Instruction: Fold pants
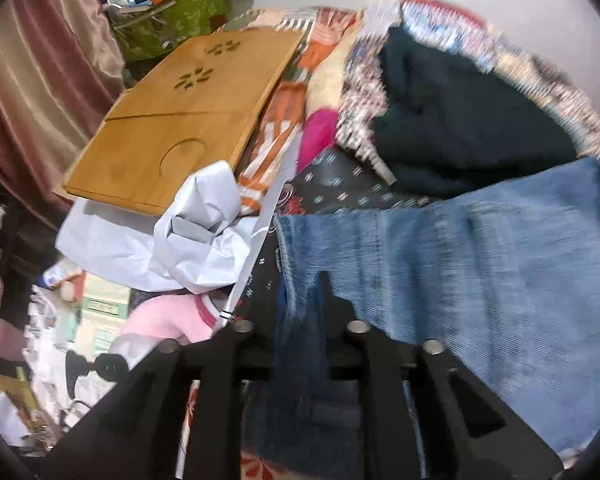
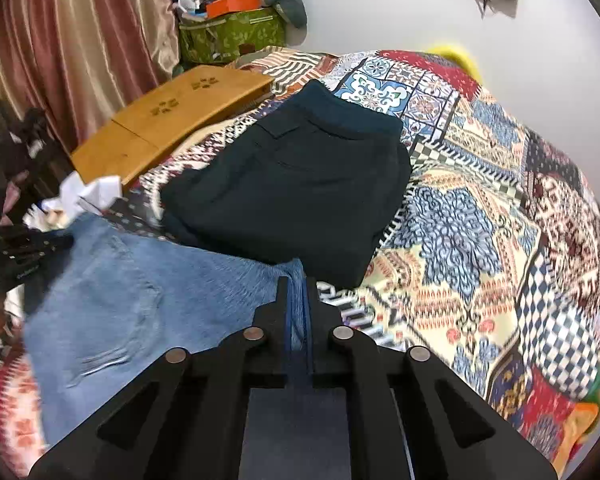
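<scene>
Faded blue jeans point(image 1: 480, 260) lie spread over the bed, a back pocket showing in the right wrist view point(image 2: 140, 300). My left gripper point(image 1: 304, 286) is shut on a bunched edge of the denim, which drapes over its left finger. My right gripper point(image 2: 297, 284) is shut on a thin fold at another edge of the jeans, the fabric running down between both fingers. The left gripper point(image 2: 32, 248) also shows at the far left of the right wrist view, at the jeans' other side.
Folded dark pants point(image 2: 300, 184) rest on the patchwork quilt point(image 2: 480, 200) just beyond the jeans. A wooden lap tray point(image 1: 188, 120) and crumpled white bags point(image 1: 196, 240) lie to the left. A green box point(image 2: 228, 36) piled with clutter stands by the pink curtain point(image 2: 80, 40).
</scene>
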The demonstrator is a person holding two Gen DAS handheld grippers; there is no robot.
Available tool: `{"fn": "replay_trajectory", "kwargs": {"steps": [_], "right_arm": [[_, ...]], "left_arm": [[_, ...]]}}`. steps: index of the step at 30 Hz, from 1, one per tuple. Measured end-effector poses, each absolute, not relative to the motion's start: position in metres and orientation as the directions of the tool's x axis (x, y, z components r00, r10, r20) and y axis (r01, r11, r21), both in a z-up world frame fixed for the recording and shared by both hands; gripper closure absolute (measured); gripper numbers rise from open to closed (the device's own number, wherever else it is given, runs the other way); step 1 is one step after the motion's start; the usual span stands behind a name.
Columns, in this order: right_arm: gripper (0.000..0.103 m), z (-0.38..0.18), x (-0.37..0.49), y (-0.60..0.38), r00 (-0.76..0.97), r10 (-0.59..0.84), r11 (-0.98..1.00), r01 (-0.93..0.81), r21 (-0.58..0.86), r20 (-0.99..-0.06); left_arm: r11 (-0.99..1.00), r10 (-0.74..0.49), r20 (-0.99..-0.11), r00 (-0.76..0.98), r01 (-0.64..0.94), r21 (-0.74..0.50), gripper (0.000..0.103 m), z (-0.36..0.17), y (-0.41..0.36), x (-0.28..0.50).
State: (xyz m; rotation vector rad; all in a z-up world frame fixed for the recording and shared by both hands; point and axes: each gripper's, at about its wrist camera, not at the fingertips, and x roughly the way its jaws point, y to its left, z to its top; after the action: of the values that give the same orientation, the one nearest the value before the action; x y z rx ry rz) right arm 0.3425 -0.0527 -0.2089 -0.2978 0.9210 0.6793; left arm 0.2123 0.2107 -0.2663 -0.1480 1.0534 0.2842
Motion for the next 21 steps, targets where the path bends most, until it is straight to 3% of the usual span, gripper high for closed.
{"fn": "replay_trajectory", "kwargs": {"steps": [1, 3, 4, 10, 16, 21], "right_arm": [[0.089, -0.203, 0.339, -0.059, 0.427, 0.409, 0.762, -0.646, 0.045, -0.806], [0.069, -0.187, 0.328, -0.075, 0.457, 0.414, 0.771, -0.635, 0.037, -0.787], [0.061, -0.178, 0.322, -0.086, 0.479, 0.420, 0.778, -0.627, 0.034, -0.771], [0.051, -0.145, 0.282, -0.156, 0.586, 0.392, 0.843, -0.538, 0.022, -0.709], [0.051, -0.143, 0.239, -0.236, 0.662, 0.288, 0.925, -0.379, 0.022, -0.691], [0.050, -0.161, 0.207, -0.305, 0.679, 0.172, 0.980, -0.191, 0.054, -0.714]], "left_arm": [[0.952, 0.152, -0.865, 0.477, -0.305, -0.001, 0.051, -0.258, 0.211, 0.207], [0.947, 0.145, -0.836, 0.530, -0.319, -0.038, 0.033, -0.238, 0.214, 0.190], [0.946, 0.139, -0.822, 0.552, -0.320, -0.055, 0.033, -0.229, 0.214, 0.182], [0.934, 0.087, -0.838, 0.539, -0.336, -0.119, 0.027, -0.224, 0.209, 0.157], [0.926, 0.033, -0.889, 0.456, -0.350, -0.145, 0.027, -0.251, 0.194, 0.137], [0.890, -0.090, -0.905, 0.415, -0.375, -0.261, 0.027, -0.274, 0.188, 0.131]]}}
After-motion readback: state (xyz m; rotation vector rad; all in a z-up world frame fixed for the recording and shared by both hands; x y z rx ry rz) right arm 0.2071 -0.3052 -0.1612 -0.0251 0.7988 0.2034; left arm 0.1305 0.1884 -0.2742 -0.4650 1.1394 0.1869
